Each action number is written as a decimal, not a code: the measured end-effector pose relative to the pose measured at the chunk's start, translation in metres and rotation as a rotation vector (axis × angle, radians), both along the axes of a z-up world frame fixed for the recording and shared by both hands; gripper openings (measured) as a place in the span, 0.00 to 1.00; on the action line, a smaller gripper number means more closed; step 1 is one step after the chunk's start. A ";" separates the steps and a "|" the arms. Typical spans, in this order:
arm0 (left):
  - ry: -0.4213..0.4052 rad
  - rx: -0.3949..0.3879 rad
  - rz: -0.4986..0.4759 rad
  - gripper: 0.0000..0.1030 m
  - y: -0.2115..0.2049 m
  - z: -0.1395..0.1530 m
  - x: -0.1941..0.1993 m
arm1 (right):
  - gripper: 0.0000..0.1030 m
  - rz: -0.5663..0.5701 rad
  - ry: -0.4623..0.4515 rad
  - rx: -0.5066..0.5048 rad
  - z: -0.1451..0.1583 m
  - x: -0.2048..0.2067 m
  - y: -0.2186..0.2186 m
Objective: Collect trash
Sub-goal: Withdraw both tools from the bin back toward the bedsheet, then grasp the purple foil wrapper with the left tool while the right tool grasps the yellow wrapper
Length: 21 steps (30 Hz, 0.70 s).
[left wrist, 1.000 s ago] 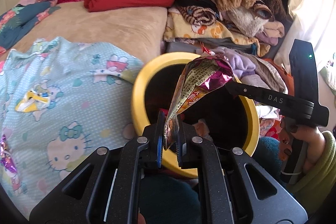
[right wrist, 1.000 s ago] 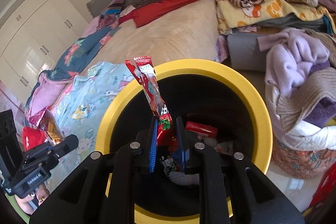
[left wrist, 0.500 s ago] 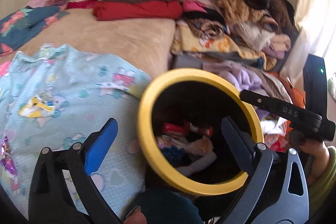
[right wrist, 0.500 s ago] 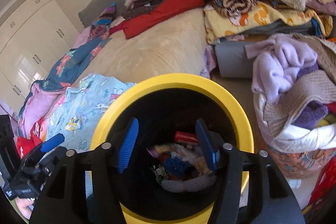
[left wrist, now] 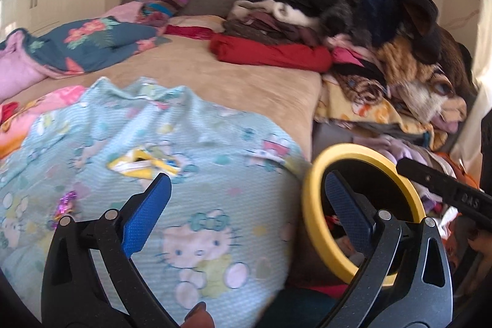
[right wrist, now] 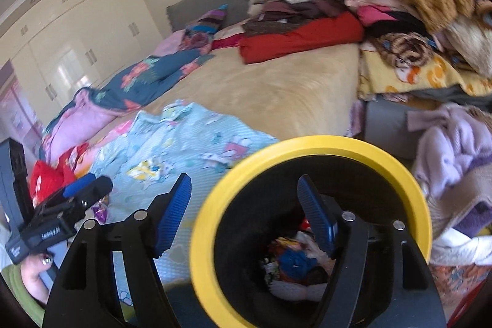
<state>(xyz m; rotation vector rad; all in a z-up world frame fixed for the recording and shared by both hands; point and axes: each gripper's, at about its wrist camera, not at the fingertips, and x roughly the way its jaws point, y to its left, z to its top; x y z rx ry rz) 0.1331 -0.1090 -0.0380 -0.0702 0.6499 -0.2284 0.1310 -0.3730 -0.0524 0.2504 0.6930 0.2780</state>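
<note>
Lying on the blue cartoon blanket (left wrist: 190, 174), left of the yellow-rimmed bin (left wrist: 310, 205): yellow wrapper (left wrist: 144, 163), long axis crosswise, ahead of the left gripper (left wrist: 246, 202), jaws wide, empty; right gripper (right wrist: 246, 211), just opening, empty, farther off, half over the bin

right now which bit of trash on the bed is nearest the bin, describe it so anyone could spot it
Start at the yellow-rimmed bin beside the bed, then look across the pale blue cartoon-cat blanket spread over the near end. Lying flat on it is a crumpled yellow and white wrapper. The only other scrap there, a shiny purple foil piece, is smaller and farther from the bin.
</note>
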 end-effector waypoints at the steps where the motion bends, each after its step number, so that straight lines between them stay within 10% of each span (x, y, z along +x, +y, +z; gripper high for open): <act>1: -0.005 0.000 0.019 0.89 0.009 0.000 -0.001 | 0.67 0.012 0.000 -0.003 0.000 0.001 0.005; 21: 0.017 -0.033 0.256 0.89 0.120 -0.015 -0.004 | 0.67 0.272 0.034 -0.072 -0.010 0.060 0.138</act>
